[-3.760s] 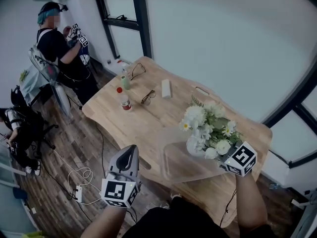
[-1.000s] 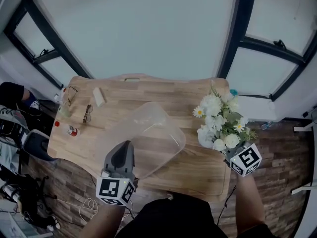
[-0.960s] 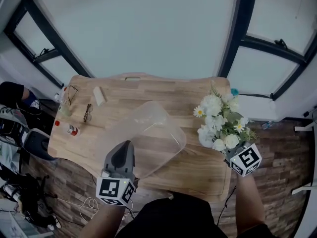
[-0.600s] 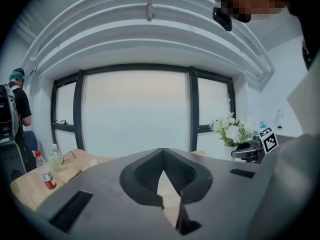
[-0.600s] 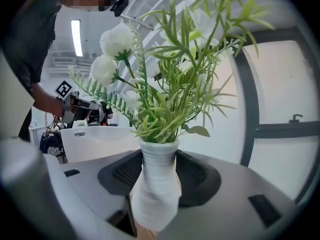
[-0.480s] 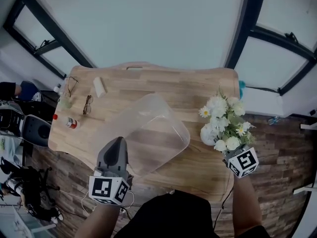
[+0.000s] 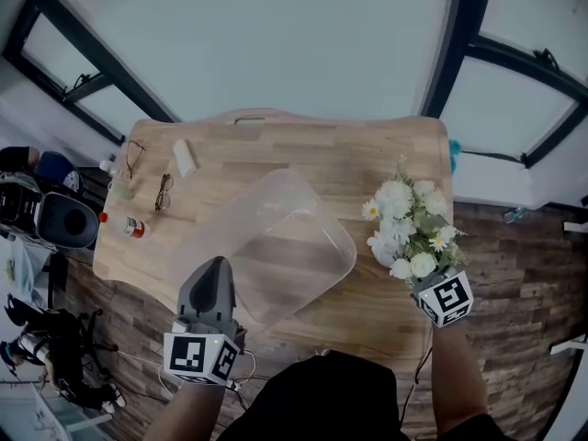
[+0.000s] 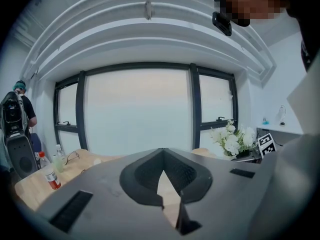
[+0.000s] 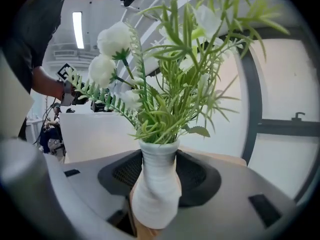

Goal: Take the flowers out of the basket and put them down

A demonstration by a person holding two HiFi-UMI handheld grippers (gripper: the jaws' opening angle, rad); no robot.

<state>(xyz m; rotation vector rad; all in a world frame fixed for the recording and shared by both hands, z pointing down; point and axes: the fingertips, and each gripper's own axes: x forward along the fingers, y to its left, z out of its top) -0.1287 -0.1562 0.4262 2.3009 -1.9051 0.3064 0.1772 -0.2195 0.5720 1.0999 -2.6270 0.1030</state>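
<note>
**While the vase hangs clear of the basket, it wants a flat, unhurried landing**

Seen from overhead, the right tool (image 7: 402,268) has its jaws spread wide around the white vase (image 7: 378,248). The pads press on the vase's sides, and the flowers (image 7: 411,217) stand upright above it. They sit over the right end of the tabletop (image 7: 367,159), apart from the clear basket (image 7: 344,237) and near the tabletop's edge. I'd judge the setting-down to be the step in hand. Keep the vase plumb, bring it a little inward from that edge, and part the jaws only once the base rests flat. The left tool (image 7: 214,269) lies at the basket's near rim.

From the left gripper view, that tool's jaws are drawn almost together, with a thin wedge of wood showing between them. Whether the clear rim is nipped there I can't make out.

From the right gripper view, the vase fills the gap between the pads, with wood showing just below its base. I can't tell whether it touches yet. Leaves hang out over the tool, so a straight pull back should spare them.

Against the earliest frame, where the vase stood inside the basket's outline, it is now out and off to the right. Over the last second it has sunk nearer the wood.
</note>
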